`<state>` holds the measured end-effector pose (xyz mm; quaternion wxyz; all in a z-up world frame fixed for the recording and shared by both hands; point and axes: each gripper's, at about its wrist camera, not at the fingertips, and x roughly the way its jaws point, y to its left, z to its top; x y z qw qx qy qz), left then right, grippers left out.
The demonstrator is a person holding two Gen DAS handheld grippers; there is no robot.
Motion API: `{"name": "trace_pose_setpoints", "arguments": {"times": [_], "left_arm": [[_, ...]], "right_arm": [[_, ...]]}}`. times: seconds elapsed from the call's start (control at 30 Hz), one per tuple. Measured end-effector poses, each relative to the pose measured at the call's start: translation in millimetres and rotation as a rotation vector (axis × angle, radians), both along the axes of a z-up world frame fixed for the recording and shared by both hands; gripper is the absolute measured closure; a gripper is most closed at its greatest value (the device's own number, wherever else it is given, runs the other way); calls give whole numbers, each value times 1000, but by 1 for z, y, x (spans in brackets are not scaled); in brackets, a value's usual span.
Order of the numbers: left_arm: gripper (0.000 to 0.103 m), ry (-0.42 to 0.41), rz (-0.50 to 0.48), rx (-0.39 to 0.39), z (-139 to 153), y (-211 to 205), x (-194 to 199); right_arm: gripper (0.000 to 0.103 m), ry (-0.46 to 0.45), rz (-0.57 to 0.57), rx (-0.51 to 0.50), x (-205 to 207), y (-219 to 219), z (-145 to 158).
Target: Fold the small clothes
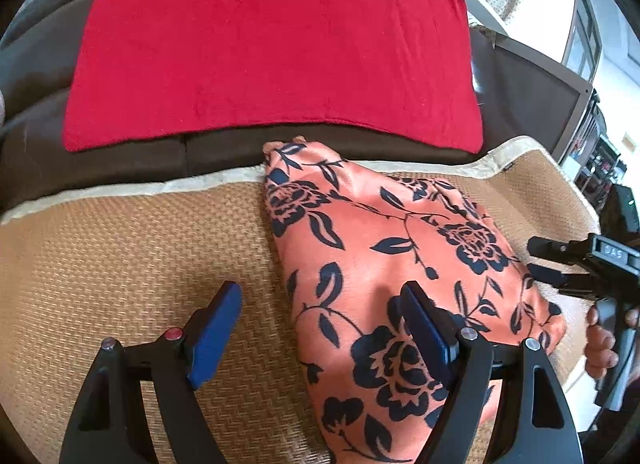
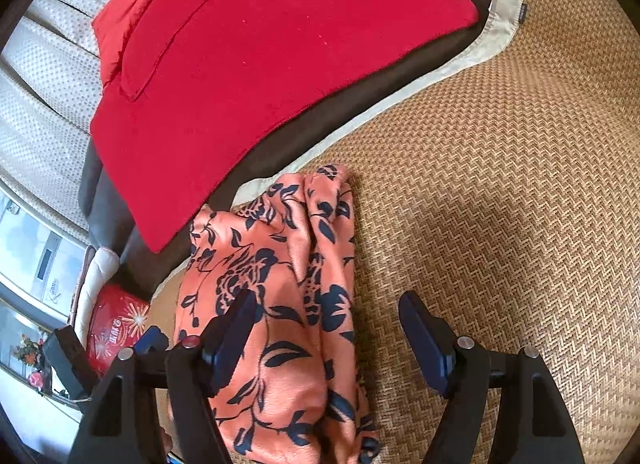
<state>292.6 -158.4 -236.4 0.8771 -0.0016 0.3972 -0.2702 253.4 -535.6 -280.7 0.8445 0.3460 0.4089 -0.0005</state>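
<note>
Orange floral garment (image 1: 400, 264) lay bunched and partly folded on the woven straw mat (image 1: 120, 264), its far end reaching the mat's pale cloth border (image 1: 160, 185). Beyond the border, a red towel (image 1: 272, 55) was spread flat over a dark brown cushion (image 1: 32, 63).

Left gripper (image 1: 320, 328): jaws stood wide apart, gripping nothing. One blue pad (image 1: 216, 332) hung over bare mat; the other sat above the garment's near part. Whether that pad touched the cloth could not be told.

Right gripper (image 2: 328, 340): jaws apart, nothing clamped. Its left finger (image 2: 232, 328) hung over the garment, the right finger over bare mat, with the garment's right edge lying between them. In the left wrist view this gripper (image 1: 540, 260) showed at the garment's right side, a hand (image 1: 600, 344) on its handle.

In the right wrist view, a red tin with a starburst print (image 2: 116, 324) lay off the mat at the lower left
</note>
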Motion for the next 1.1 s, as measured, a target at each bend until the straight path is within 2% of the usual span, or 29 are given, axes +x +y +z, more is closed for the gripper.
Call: {"name": "trace_pose_setpoints", "arguments": {"times": [0.2,0.27,0.37,0.5,0.67,0.83,0.93,1.03,1.1], "left_arm": [[20,111,-82,-146,-4,3,11],[17,163,-93,-189,-8,6,16],[17,210,-93,-179,-17,2,20],[17,308,-122,-182,-35,-8,24],[17,259,-128,-149,-36,-20,15],[19,210,-125,-112,-34,-32,6],[18,221,-114,-104,-37,-37,9],[16,275,-108,-138,-43,-38,15],[17,270,-101,-158,-44,-38,15]], "right_arm": [[26,-10,16,52,0,-9,-5],[26,-19,12,65,-1,-13,-4],[26,-47,11,69,-3,-14,0],[26,-4,7,63,4,-8,-7],[26,25,43,57,17,9,-16],[29,34,104,-1,28,38,-20],[31,39,128,-58,31,53,-21],[32,34,134,-121,32,62,-21],[39,29,132,-136,32,64,-21]]}}
